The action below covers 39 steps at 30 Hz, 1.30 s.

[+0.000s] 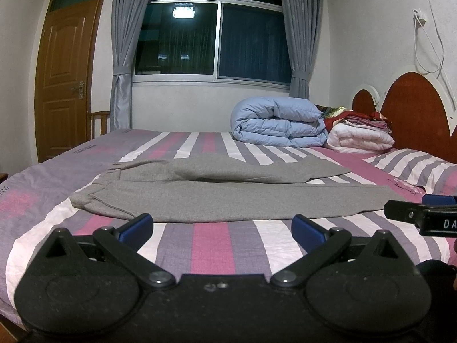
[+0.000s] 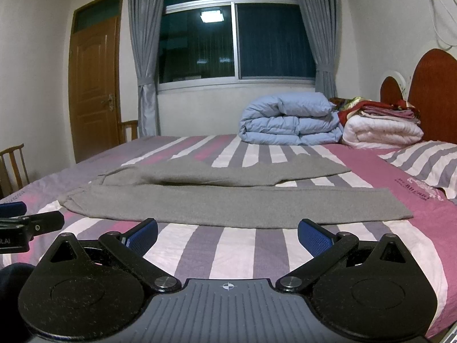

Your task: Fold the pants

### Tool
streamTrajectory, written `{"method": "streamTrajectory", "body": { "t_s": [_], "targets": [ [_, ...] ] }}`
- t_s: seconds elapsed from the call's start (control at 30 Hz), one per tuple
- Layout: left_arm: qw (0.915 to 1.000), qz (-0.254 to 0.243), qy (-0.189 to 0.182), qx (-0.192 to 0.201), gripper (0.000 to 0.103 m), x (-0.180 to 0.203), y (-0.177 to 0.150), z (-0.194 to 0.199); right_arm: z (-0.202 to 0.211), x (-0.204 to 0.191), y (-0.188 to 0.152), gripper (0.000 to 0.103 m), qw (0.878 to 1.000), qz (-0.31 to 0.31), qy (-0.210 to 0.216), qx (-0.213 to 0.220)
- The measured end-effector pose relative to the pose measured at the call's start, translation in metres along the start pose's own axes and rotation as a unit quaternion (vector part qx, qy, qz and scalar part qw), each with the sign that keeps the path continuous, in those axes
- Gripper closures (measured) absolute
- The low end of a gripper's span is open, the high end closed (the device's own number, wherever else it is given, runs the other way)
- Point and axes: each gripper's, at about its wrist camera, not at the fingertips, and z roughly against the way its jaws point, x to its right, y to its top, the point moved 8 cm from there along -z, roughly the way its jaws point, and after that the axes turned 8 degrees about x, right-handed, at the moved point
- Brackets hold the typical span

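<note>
Left gripper (image 1: 222, 225) hovering low over the striped bed sheet (image 1: 211, 245), jaws spread wide and empty, just short of the near hem of the grey pants (image 1: 228, 197), waistband end to the left. Pants lying flat across the bed, both legs stretching right and splayed slightly apart, seemingly unfolded, though the far leg's edge is hard to read. Right gripper (image 2: 227, 233) likewise wide and empty near the leg ends; first fold likely pending, calling for pinching the near leg's edge at both ends and carrying it over the far leg.

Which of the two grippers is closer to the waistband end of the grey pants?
Left. The left gripper hovers open before the pants toward their waistband; the right gripper, open too, faces the leg ends.
</note>
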Motion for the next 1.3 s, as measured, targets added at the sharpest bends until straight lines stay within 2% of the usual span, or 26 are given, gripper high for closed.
{"method": "streamTrajectory", "body": {
  "t_s": [1.3],
  "targets": [
    [1.0,-0.002,0.0,-0.002,0.006,-0.001,-0.0021,-0.0013,-0.0009,0.0022,-0.0014,0.0,1.0,-0.001,-0.001,-0.003]
  ]
}}
